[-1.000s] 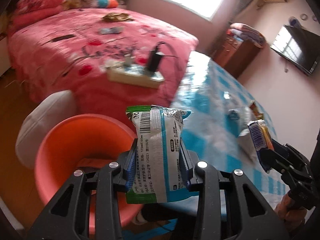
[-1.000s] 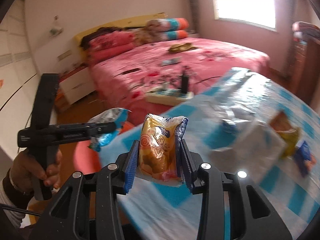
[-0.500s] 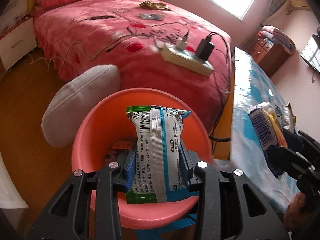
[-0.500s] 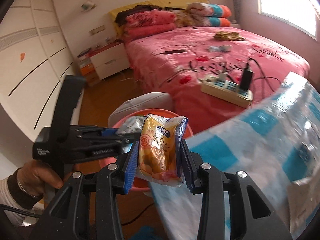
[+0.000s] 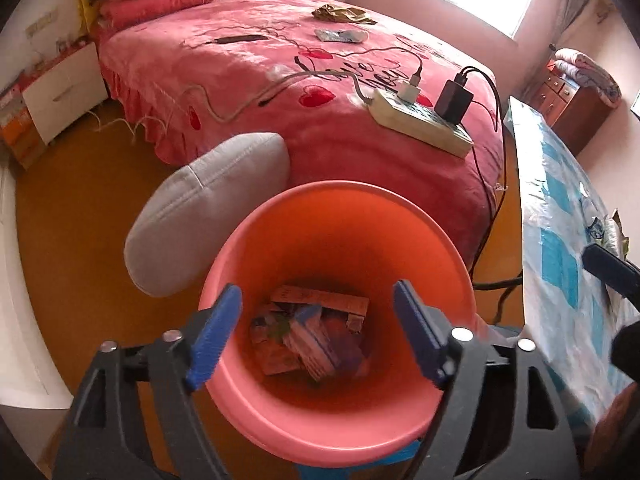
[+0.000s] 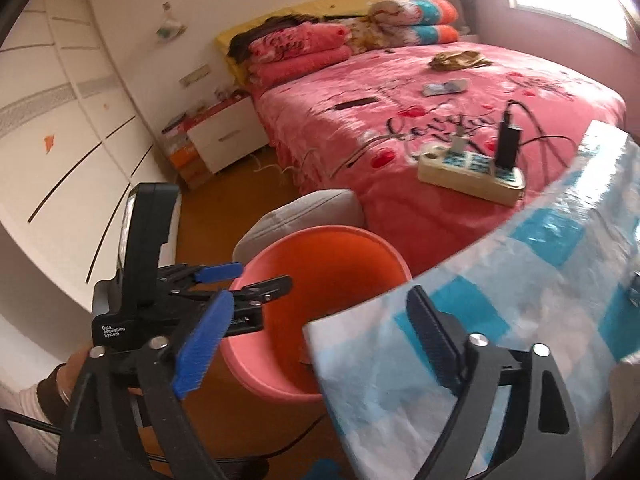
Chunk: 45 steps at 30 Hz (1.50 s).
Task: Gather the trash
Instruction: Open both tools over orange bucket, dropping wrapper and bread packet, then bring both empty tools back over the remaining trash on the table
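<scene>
An orange bin (image 5: 340, 196) stands on the floor right under my left gripper (image 5: 317, 290). The gripper's jaws are opening, with nothing between the blue pads. Several wrappers and packets (image 5: 312, 336) lie at the bottom of the bin. My right gripper (image 6: 320, 296) hovers over the table's corner beside the bin (image 6: 320, 236). Its jaws are opening too and hold nothing. In the right wrist view the left gripper (image 6: 260, 276) reaches over the bin's rim from the left. The tip of the right gripper (image 5: 608, 272) shows at the right edge of the left wrist view.
A table with a blue-and-white checked cloth (image 6: 520, 280) stands right of the bin. A grey cushion (image 5: 208, 216) leans against the pink bed (image 5: 280, 80), which carries a power strip (image 5: 420, 120) with cables. A white nightstand (image 6: 224, 140) stands by the wall. A person's hand (image 6: 72, 368) holds the left gripper.
Both grippers have opened. The green-and-white packet is gone from the left jaws and the yellow snack packet from the right. Both views came closer over the bin.
</scene>
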{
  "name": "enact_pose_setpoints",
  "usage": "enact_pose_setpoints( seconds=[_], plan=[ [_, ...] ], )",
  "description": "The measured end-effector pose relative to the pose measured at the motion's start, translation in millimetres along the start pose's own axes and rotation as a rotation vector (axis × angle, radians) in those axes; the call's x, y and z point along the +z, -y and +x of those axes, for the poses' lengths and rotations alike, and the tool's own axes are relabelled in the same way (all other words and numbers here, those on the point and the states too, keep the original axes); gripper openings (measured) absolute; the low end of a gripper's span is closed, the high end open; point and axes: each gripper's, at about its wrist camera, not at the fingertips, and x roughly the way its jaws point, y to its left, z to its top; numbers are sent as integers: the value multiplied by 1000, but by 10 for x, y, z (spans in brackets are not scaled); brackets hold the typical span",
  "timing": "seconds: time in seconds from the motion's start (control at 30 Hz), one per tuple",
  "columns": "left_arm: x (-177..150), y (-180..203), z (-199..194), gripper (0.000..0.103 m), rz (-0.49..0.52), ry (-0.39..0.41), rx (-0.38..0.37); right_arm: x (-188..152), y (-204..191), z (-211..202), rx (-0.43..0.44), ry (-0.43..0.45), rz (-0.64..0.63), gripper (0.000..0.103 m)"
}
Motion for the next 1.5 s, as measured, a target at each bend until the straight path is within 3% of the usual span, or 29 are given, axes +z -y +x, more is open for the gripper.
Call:
enact_pose_setpoints(
  seconds=[0.9,1.5],
  plan=[
    [-33,754,-450,89,156,78,-82,-804,338,-942,-241,139,79,94],
    [-122,1150,-801,90,235,133,-99,-969,441,-1775,-283,308,134,94]
  ],
)
